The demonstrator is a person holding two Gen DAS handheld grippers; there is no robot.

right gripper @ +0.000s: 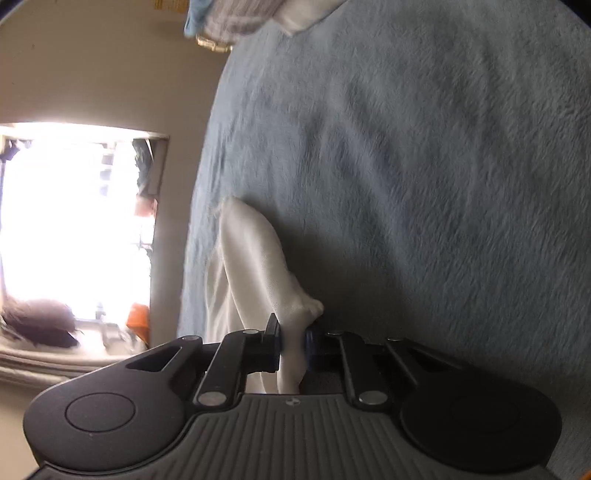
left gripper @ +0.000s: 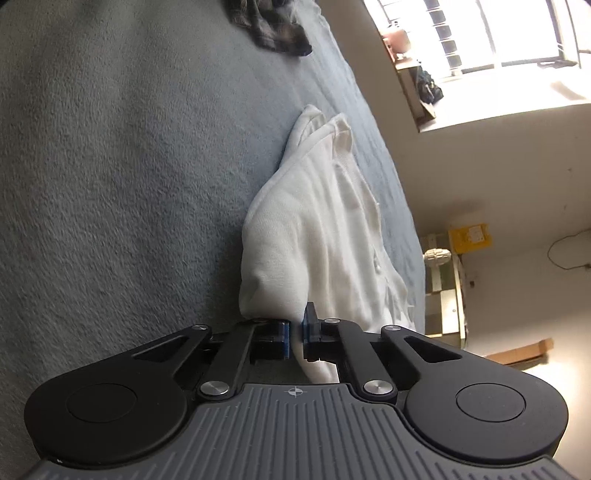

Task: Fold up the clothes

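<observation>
A white buttoned garment [left gripper: 325,221] lies bunched on the grey-blue blanket [left gripper: 129,166]. In the left wrist view my left gripper [left gripper: 296,334] is shut on an edge of that white cloth, which runs between the blue pads and away toward the bed's edge. Seen from the right wrist camera, my right gripper [right gripper: 293,341] is shut on another fold of the white garment [right gripper: 255,258], the cloth pinched between its pads and hanging a little below them. Both views are rolled sideways, so the bed stands upright in the picture.
A dark checked garment [left gripper: 273,26] lies far off on the blanket. More cloth, blue and striped [right gripper: 236,14], is piled at the bed's far end. Beyond the bed edge are a bright window [left gripper: 498,33], a wall and a shelf with a yellow box [left gripper: 469,238].
</observation>
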